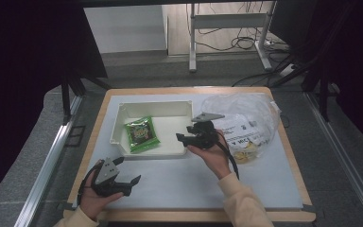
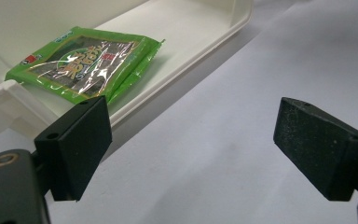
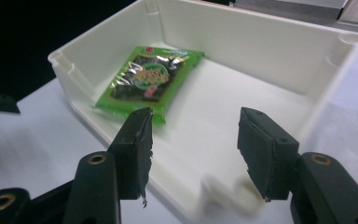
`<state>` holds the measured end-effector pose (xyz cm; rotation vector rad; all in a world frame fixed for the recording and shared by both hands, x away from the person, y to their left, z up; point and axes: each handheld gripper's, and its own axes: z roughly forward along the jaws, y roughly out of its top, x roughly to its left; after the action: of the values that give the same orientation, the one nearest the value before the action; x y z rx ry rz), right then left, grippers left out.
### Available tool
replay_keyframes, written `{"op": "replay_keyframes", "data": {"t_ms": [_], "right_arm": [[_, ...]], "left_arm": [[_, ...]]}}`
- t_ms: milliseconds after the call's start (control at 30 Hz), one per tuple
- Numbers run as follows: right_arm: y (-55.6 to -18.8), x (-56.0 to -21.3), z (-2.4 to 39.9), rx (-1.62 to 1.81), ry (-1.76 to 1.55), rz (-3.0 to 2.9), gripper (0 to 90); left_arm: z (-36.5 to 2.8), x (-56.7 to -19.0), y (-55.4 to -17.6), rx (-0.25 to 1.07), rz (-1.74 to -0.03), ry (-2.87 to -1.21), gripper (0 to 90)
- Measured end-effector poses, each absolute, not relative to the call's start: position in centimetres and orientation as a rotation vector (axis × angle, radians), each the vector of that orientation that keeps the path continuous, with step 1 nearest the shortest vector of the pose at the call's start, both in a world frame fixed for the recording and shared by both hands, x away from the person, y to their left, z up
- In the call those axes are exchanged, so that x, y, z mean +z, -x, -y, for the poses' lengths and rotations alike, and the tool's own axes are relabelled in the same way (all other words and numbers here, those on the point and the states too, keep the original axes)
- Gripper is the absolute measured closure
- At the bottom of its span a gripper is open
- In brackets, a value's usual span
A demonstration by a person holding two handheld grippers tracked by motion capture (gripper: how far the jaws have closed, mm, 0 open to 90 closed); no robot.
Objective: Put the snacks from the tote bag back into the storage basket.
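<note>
The green seaweed snack packet (image 1: 142,134) is lying flat on the floor of the white plastic bin (image 1: 155,109), in the bin's left half as the high view shows it, with nothing pressed on it. The right tongs (image 1: 183,138) are being held over the bin's right near corner, their jaws standing apart with nothing between them, so they are open and empty; in the right gripper view the packet (image 3: 150,83) is being seen ahead of and slightly left of the gap between the jaws, apart from both. The left tongs (image 1: 131,183) are being kept low over the white desk (image 1: 246,179) near its front edge, outside the bin, likewise spread and empty; in the left gripper view the packet (image 2: 86,60) is being seen beyond the bin's near wall. The right tongs are judged the nearer of the two, since they are already inside the bin's outline, while the left pair is being kept apart from it by the wall. The packet's long axis is running from the bin's near wall toward its far wall, tilted slightly. A clear plastic bag (image 1: 246,125) with more packets is lying just right of the bin, behind the right hand (image 1: 212,153).
</note>
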<state>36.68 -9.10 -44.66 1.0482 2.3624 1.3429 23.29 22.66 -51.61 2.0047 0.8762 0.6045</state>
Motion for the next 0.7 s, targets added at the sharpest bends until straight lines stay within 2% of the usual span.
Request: {"op": "replay_keyframes", "data": {"t_ms": [433, 700], "right_arm": [[-33.2, -46.3, 16.0, 1.284, -1.068, -2.342, 45.7], [-33.0, -47.8, 17.7, 1.24, -1.126, -2.345, 45.5]], "left_arm": [[-22.5, -51.9, -23.4, 0.604, -0.886, -2.012, 11.3], [-22.7, -51.9, -23.4, 0.604, -0.883, -2.011, 11.3]]}}
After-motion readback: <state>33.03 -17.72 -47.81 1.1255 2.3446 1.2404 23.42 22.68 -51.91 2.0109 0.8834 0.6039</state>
